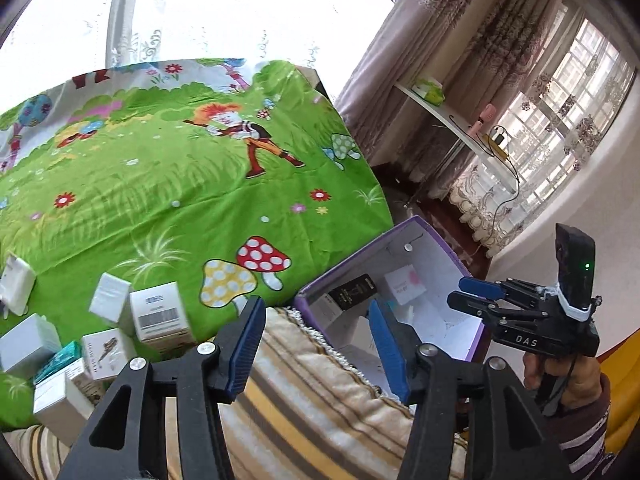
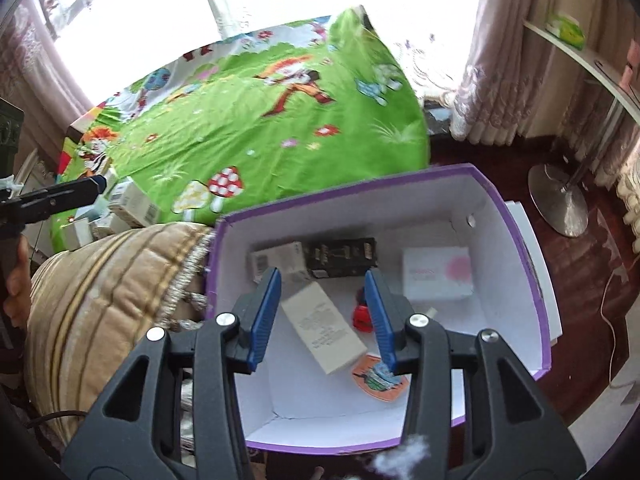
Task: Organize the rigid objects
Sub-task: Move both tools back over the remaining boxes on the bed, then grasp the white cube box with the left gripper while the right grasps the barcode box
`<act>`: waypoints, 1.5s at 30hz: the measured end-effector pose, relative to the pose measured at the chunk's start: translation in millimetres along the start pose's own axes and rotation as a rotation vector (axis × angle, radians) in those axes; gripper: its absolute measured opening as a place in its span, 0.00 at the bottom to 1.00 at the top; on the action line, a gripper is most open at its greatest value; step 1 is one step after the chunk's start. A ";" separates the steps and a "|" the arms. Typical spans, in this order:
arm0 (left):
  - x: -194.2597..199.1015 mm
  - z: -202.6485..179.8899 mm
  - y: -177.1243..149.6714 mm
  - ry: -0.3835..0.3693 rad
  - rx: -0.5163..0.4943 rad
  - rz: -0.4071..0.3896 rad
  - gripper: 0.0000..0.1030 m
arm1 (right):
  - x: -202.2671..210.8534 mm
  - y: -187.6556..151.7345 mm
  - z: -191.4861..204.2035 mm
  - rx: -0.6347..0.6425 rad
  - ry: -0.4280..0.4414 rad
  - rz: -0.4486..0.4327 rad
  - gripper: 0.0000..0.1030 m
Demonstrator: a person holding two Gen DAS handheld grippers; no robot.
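A purple-rimmed white storage box point(image 2: 516, 216) sits beside the bed. Inside lie a black box point(image 2: 340, 258), a barcoded white box point(image 2: 276, 264), a pink-and-white box point(image 2: 436, 274), a beige box point(image 2: 324, 328) and a small red item point(image 2: 362, 316). My right gripper point(image 2: 322, 316) hovers over the storage box, open and holding nothing; the beige box lies on the floor below it. My left gripper point(image 1: 318, 344) is open and empty above a striped cushion point(image 1: 312, 400). Several small white boxes point(image 1: 160, 316) lie piled on the green bedspread point(image 1: 180, 184), left of it.
The cushion fills the gap between the pile and the storage box point(image 1: 340, 264). My right gripper point(image 1: 460, 292) shows at the far right, held by a hand. A round metal stand base point(image 2: 560, 200) and a white shelf point(image 1: 448, 120) stand beyond, near curtains.
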State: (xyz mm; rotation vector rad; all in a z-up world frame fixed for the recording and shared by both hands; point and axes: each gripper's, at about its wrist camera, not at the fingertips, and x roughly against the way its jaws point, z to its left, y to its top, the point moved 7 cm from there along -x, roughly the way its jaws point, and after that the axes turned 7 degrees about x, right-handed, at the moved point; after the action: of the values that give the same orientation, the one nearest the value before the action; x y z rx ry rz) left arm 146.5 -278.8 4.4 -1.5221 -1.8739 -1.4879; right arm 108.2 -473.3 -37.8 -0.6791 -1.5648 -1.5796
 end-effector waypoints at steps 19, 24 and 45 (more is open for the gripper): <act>112.0 187.8 -25.9 0.185 0.365 -0.178 0.54 | -9.1 55.5 125.8 0.159 0.135 -0.037 0.64; 106.3 205.8 -42.4 0.214 0.450 -0.132 0.54 | -25.1 61.6 156.6 0.181 0.186 -0.009 0.64; 52.0 186.9 -62.1 0.463 0.407 0.021 0.66 | -106.4 76.6 238.5 0.305 0.173 0.148 0.65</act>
State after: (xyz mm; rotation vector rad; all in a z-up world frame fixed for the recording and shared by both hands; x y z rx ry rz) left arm 139.0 -88.0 -66.3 -0.9175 -1.7308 -1.2179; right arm 191.8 -215.3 -60.7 -0.4653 -1.5454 -1.2237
